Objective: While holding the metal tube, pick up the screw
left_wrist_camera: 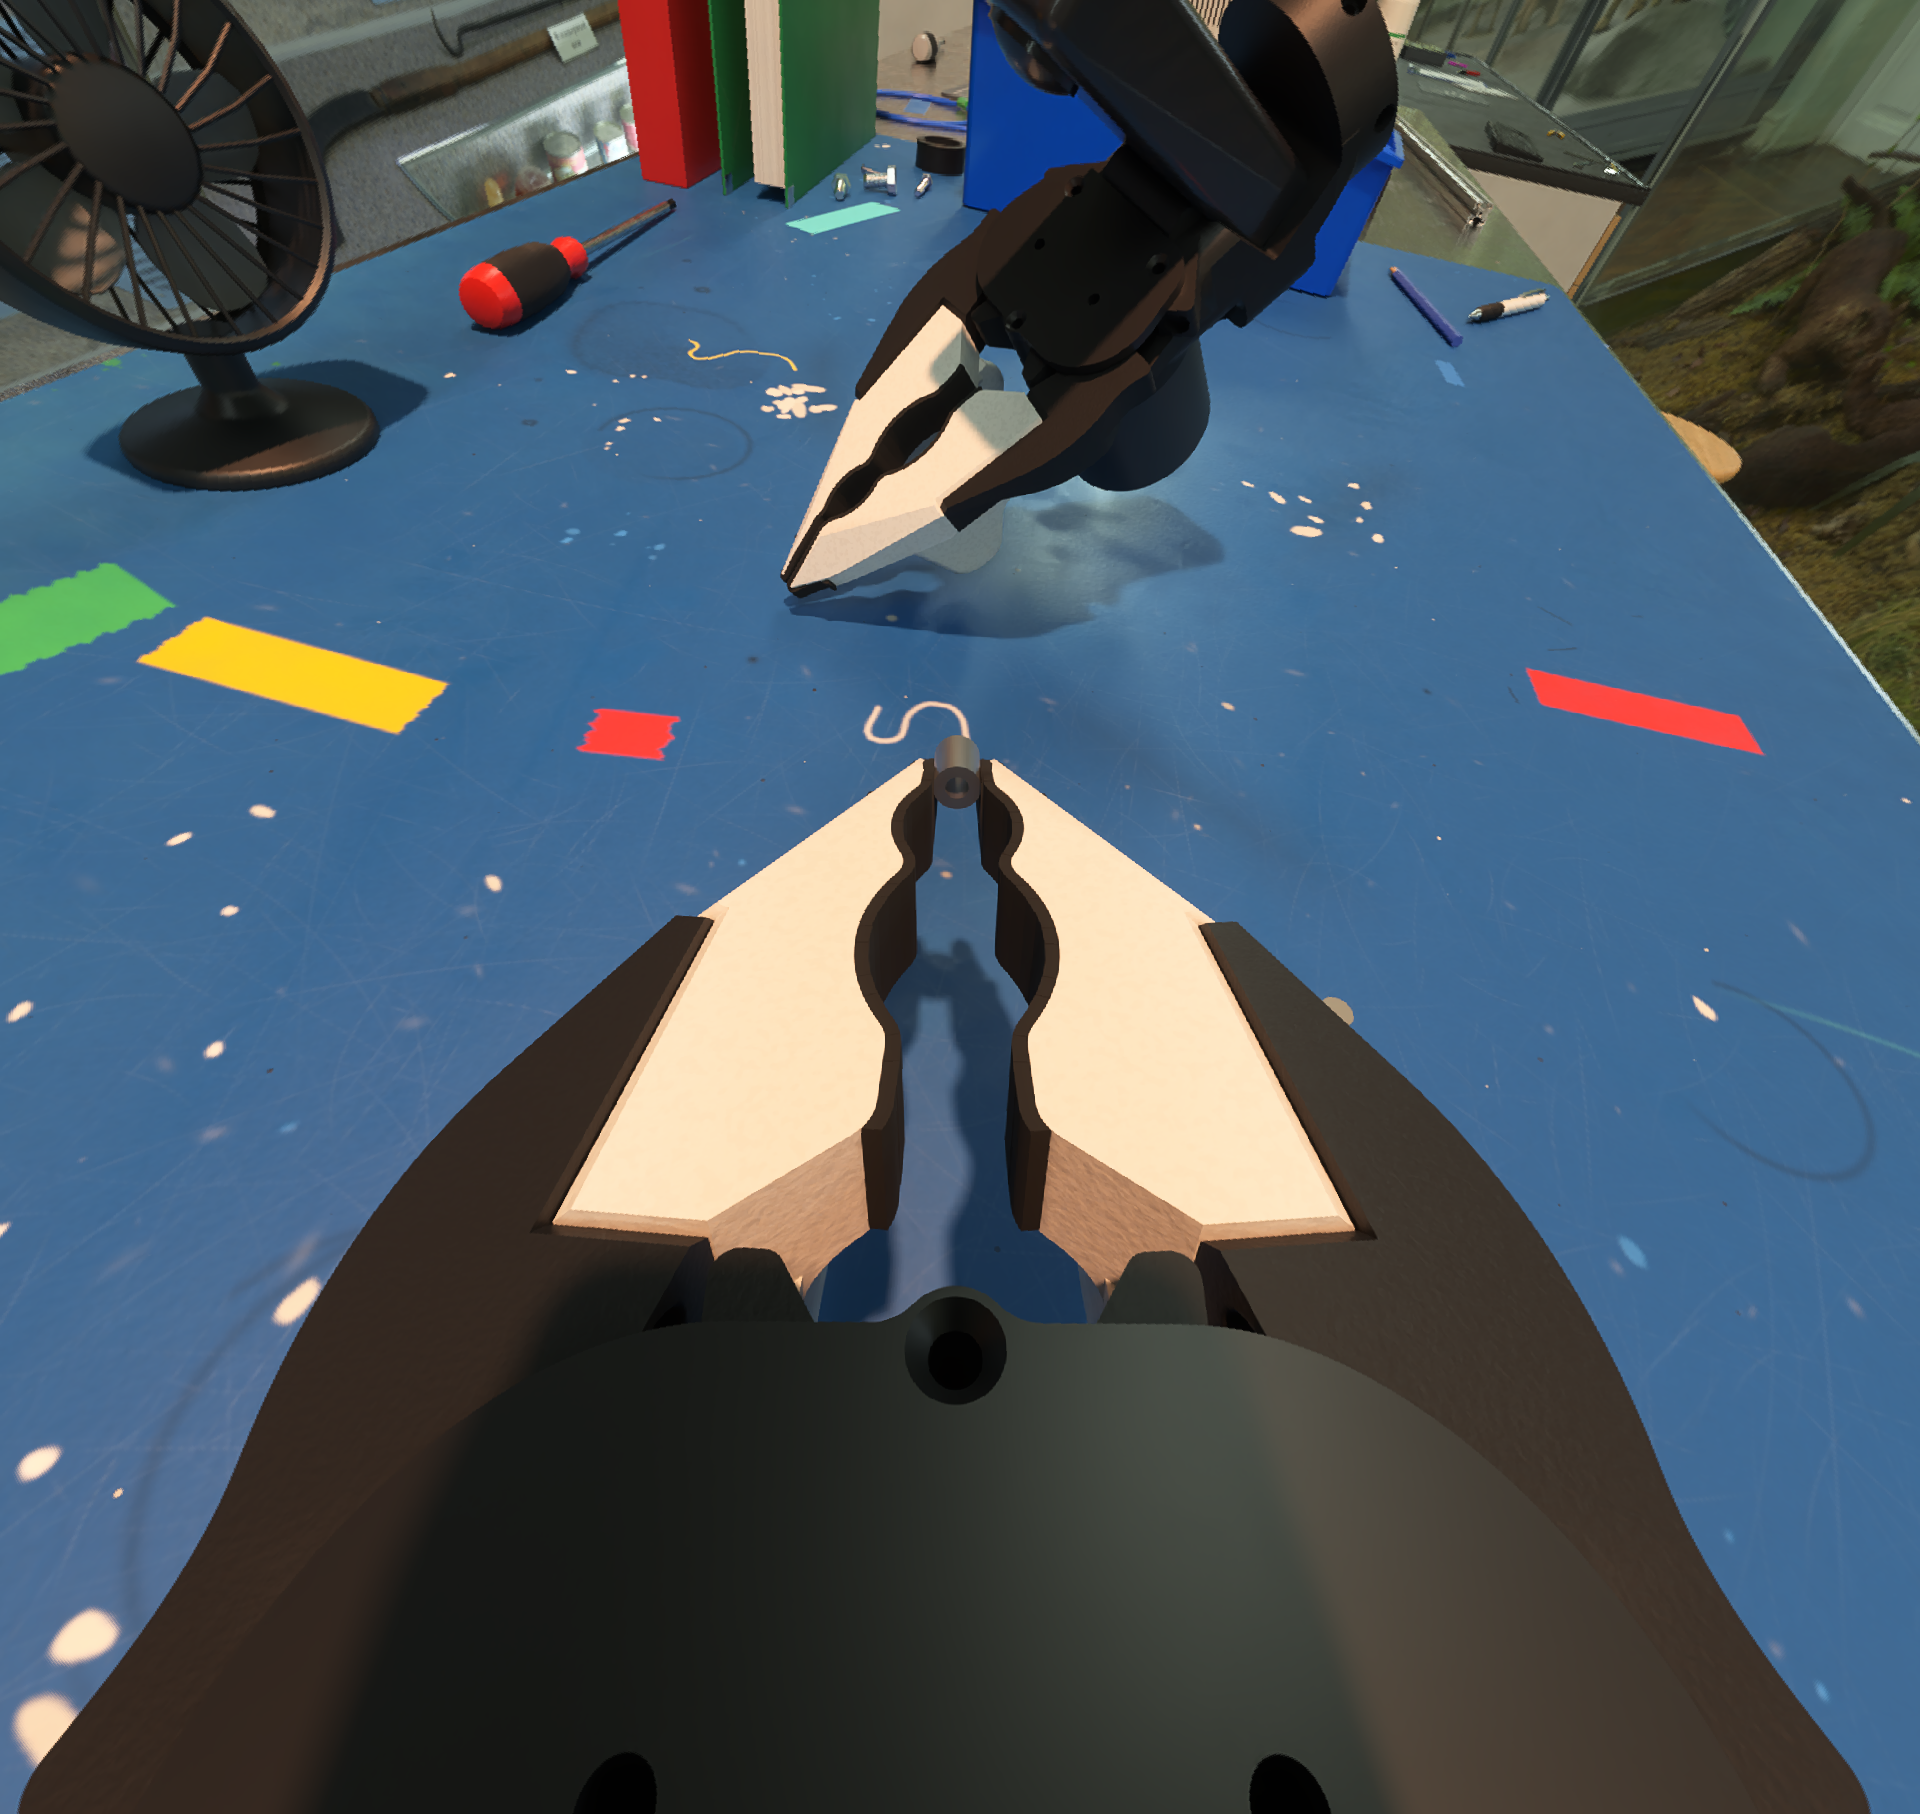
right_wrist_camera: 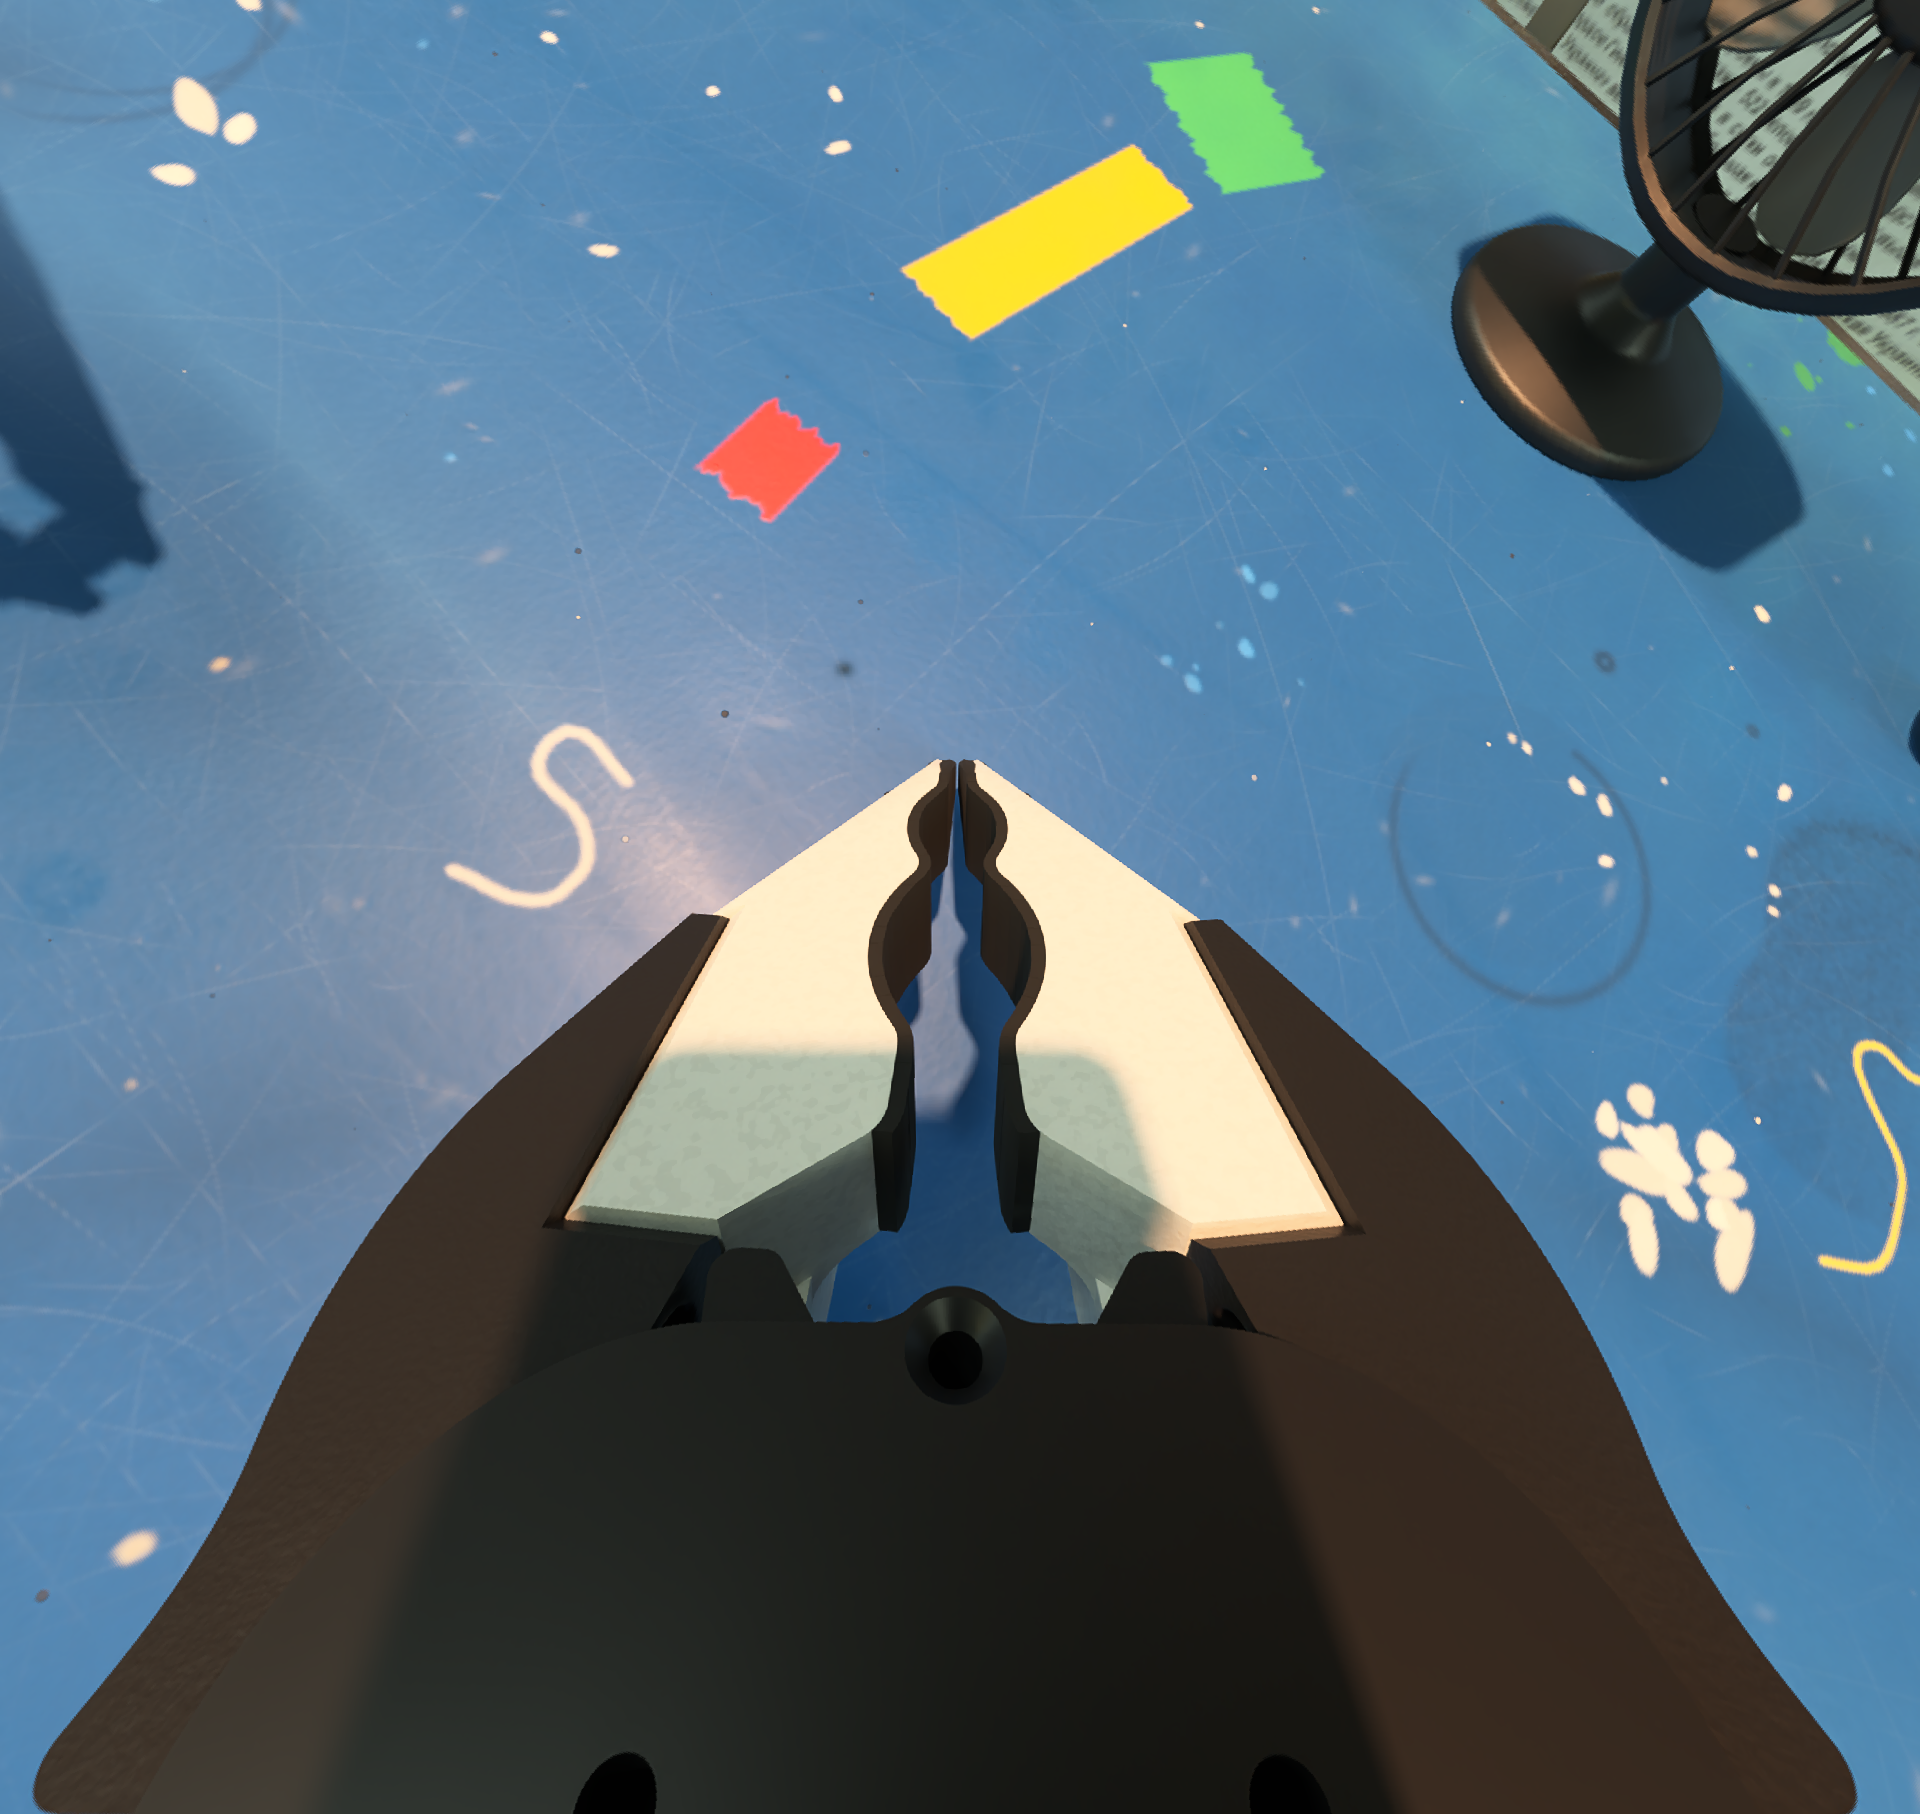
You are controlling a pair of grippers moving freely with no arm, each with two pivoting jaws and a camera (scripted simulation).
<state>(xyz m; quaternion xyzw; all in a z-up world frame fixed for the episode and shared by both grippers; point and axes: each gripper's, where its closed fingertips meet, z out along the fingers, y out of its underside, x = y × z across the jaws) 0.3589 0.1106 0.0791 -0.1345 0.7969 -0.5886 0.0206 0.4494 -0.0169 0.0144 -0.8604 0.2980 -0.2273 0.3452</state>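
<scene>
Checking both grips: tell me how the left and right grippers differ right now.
The left gripper is shut on a small metal tube at its fingertips; the right gripper is shut with nothing visible between its tips. The left's jaws stand slightly apart; the right's nearly touch. Both share black bodies, cream fingers.

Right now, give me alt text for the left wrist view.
The left gripper pinches a small metal tube at its fingertips above a blue table. Beyond, the right gripper points down, fingers closed, near a black fan.
</scene>
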